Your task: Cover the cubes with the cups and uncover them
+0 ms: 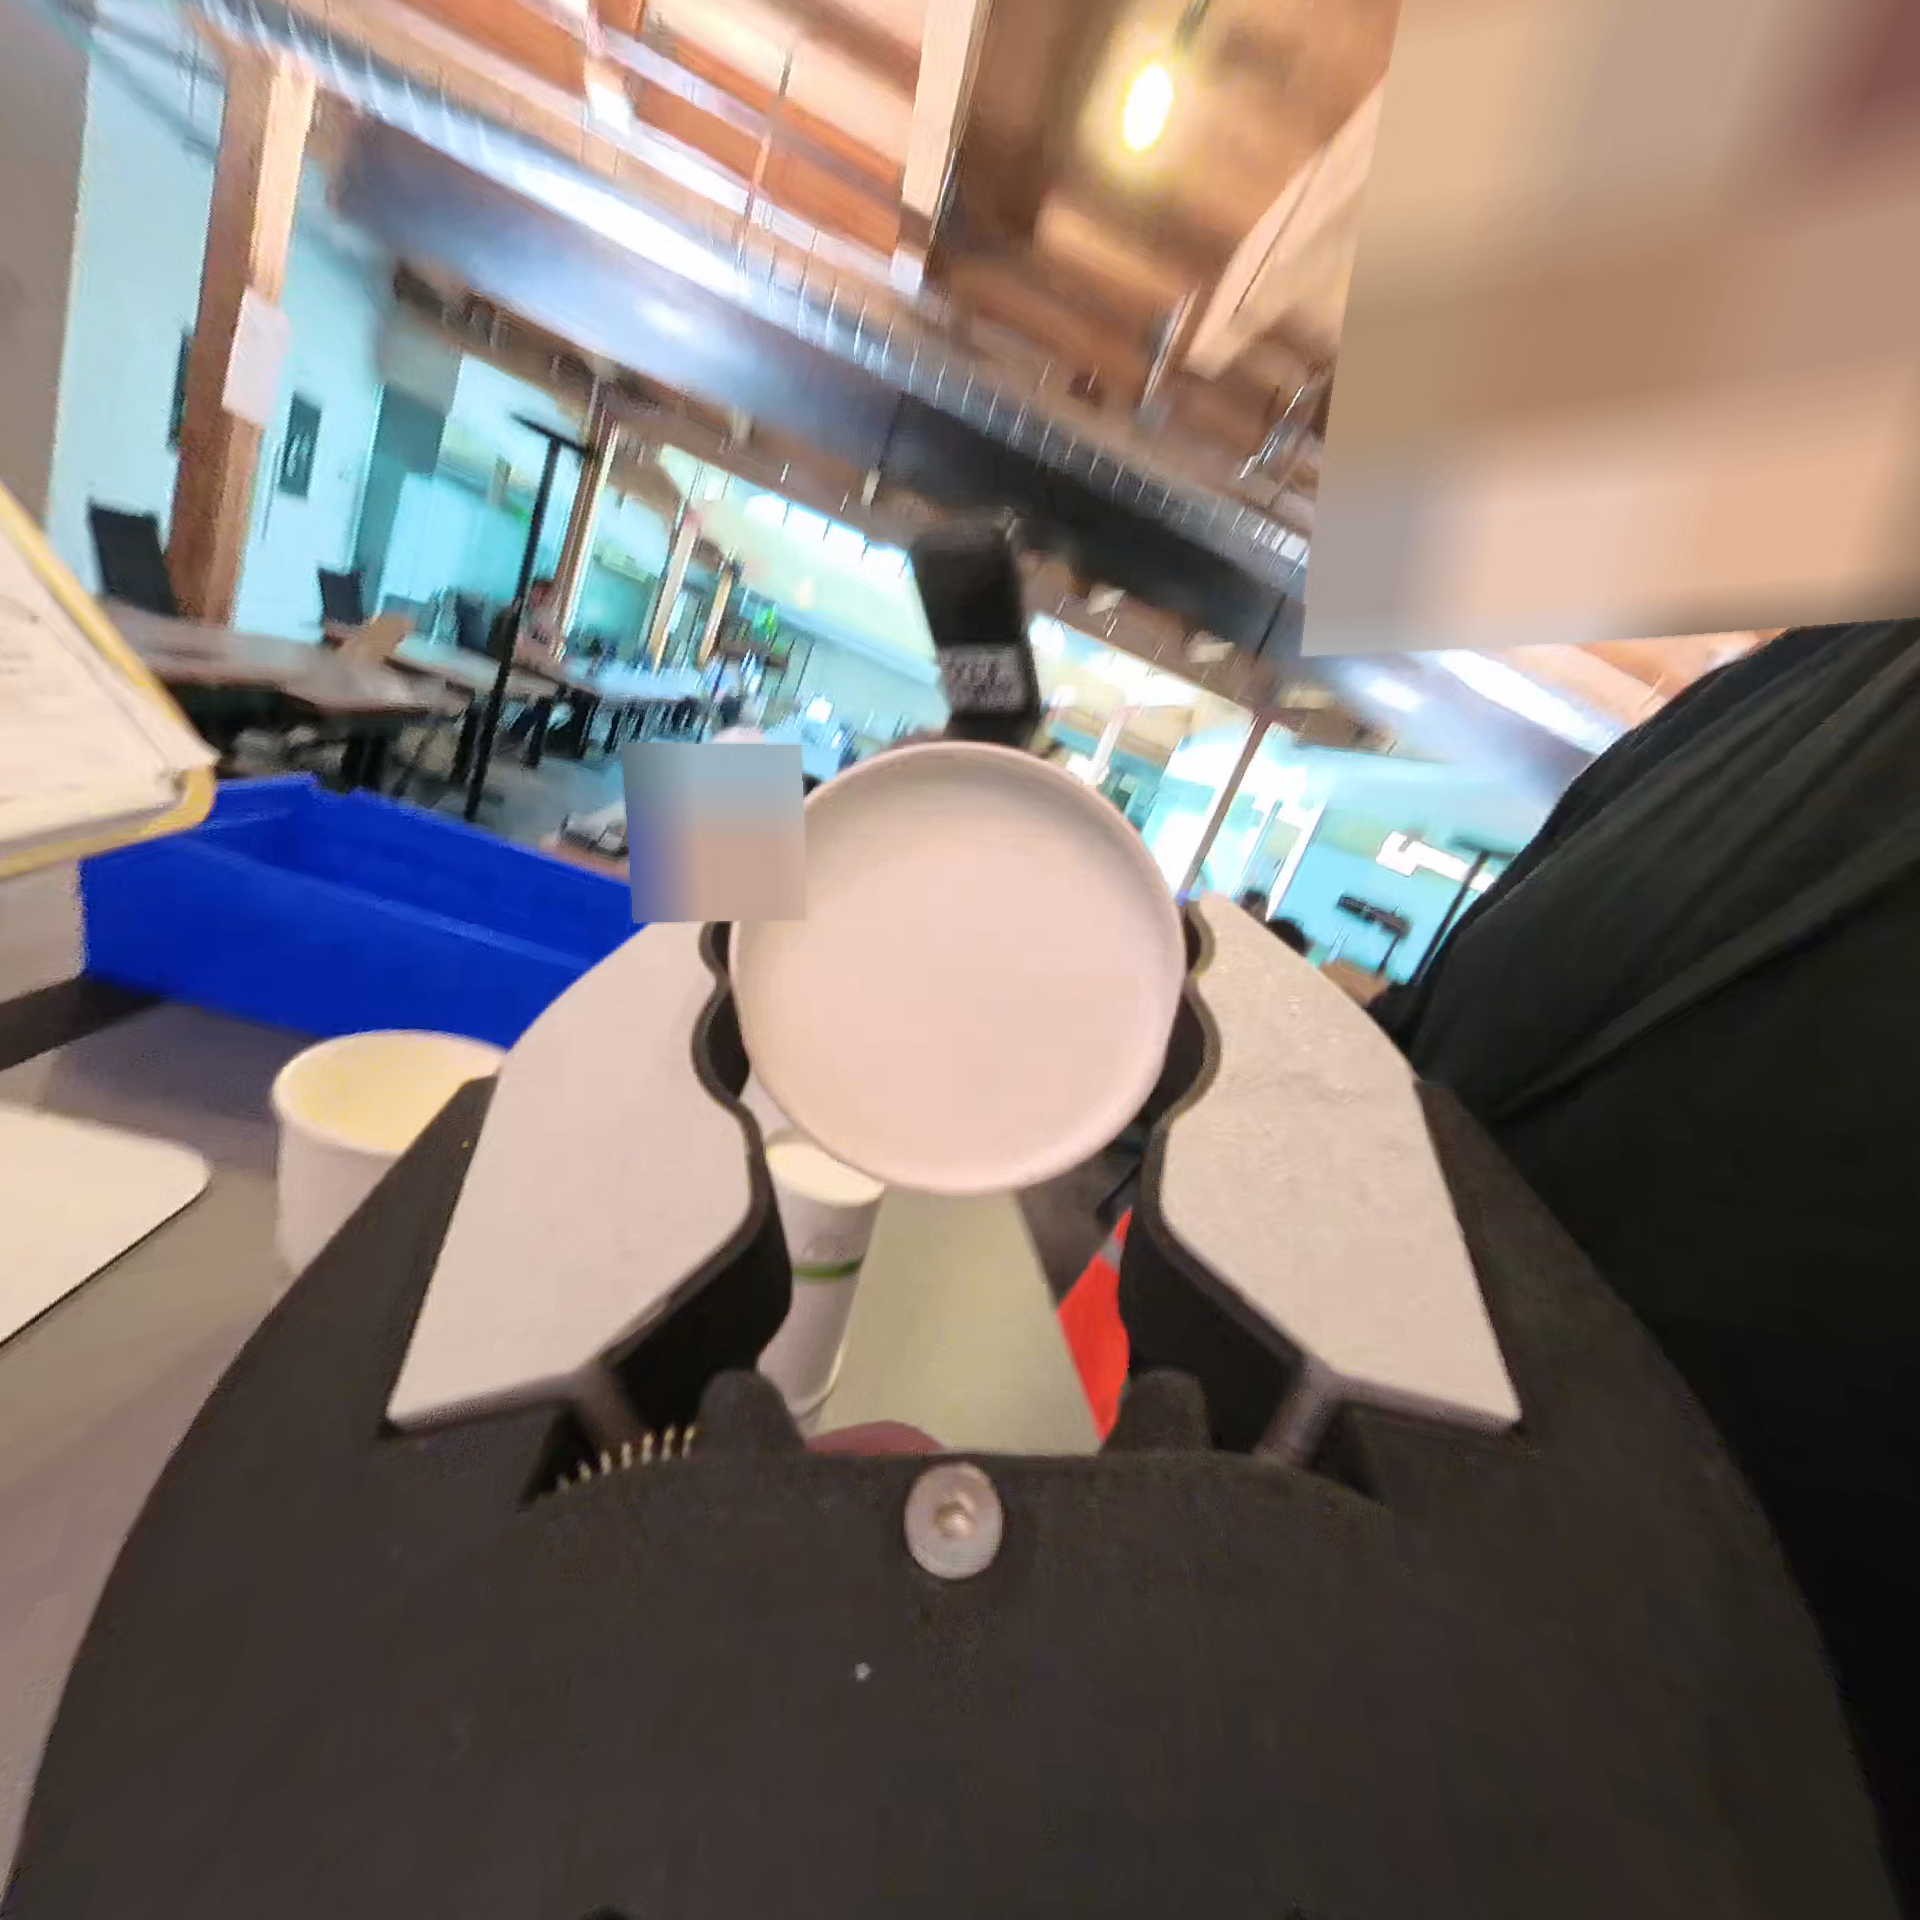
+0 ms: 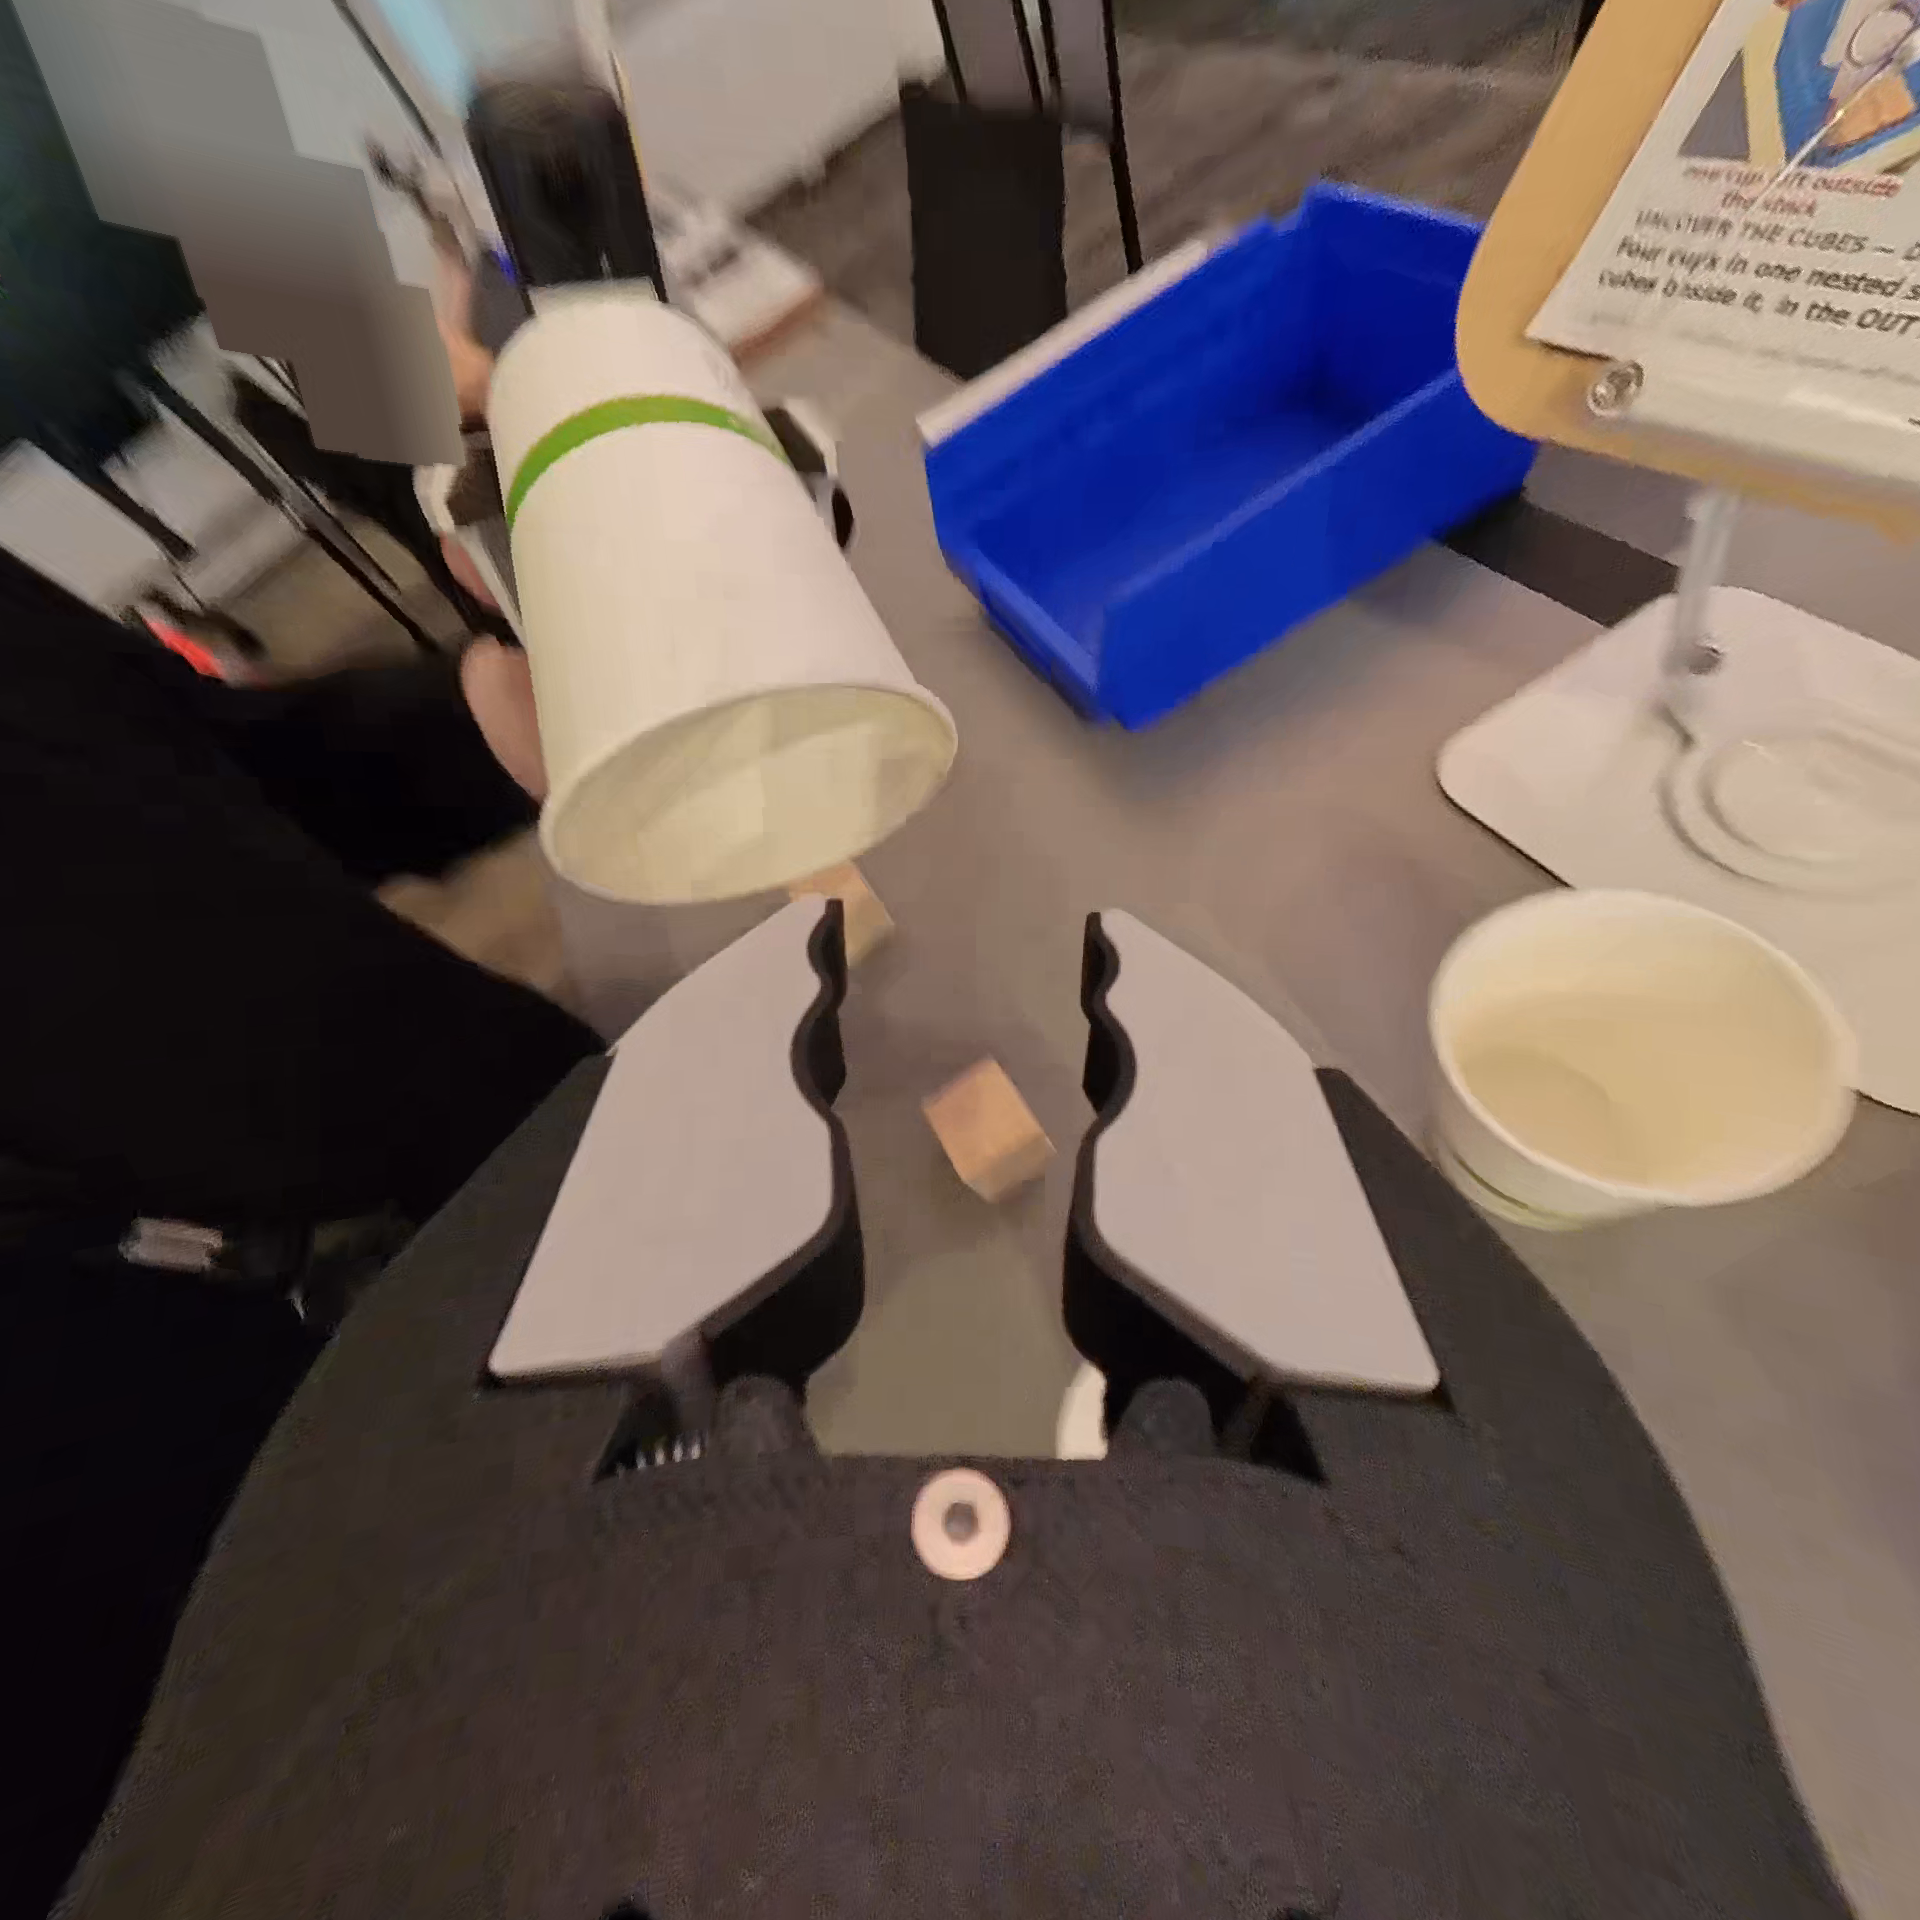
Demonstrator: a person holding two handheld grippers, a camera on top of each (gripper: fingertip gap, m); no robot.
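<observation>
Here we kept the right gripper (image 2: pixel 956 1023) empty with its jaws apart, low over a bare wooden cube (image 2: pixel 987 1141) on the grey table (image 2: pixel 1195 821). Beyond, our left gripper (image 1: pixel 956 997) clamped a green-banded paper cup (image 2: pixel 686 613) aloft, long axis tilted, mouth down toward a second cube (image 2: pixel 857 920); it likely needed squaring upright before lowering.
</observation>
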